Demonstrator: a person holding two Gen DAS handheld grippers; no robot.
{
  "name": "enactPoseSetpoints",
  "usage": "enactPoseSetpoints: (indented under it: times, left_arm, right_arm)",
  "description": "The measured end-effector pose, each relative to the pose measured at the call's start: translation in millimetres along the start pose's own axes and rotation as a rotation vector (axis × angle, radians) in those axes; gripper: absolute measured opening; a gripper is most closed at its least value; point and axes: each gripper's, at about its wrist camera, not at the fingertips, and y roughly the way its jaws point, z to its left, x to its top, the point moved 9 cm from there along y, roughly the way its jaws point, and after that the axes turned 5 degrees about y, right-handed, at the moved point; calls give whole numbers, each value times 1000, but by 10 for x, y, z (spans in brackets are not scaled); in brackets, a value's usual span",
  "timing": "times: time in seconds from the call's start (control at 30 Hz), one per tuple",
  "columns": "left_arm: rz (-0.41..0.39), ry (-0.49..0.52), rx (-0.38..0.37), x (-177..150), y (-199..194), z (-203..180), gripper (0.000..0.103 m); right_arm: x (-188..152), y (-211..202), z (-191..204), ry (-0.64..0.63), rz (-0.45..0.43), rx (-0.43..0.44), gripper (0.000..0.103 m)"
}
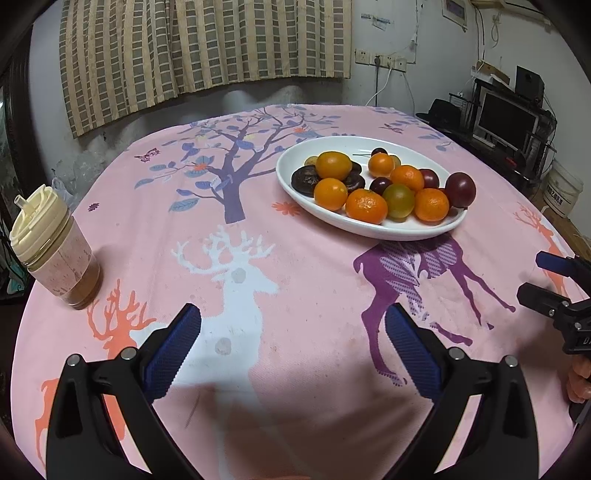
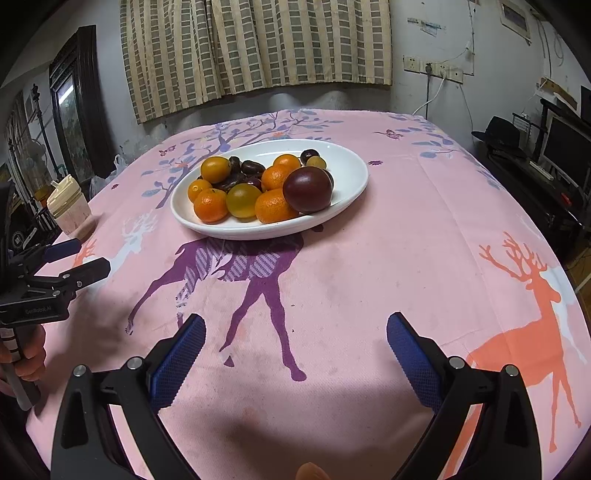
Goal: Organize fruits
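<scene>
1. Our left gripper and right gripper hover spread wide, holding nothing.
2. The fruits sit heaped on the plate, well ahead.
3. Nudging the plum by the rim could roll it onto the cloth.

Dark fruits at plate centre largely hidden behind oranges; kind not determined. Right gripper cut off by frame edge in left view. Left gripper body cropped at edge in right view. Wall label text too small, unread. Cup contents obscured.
</scene>
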Motion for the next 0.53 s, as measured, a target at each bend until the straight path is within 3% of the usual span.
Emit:
enactPoseSetpoints:
  times: [0.53]
  left_arm:
    - [4, 1, -5, -18, 20, -10, 98]
  right_arm:
    - [-11, 19, -14, 8, 10, 0, 99]
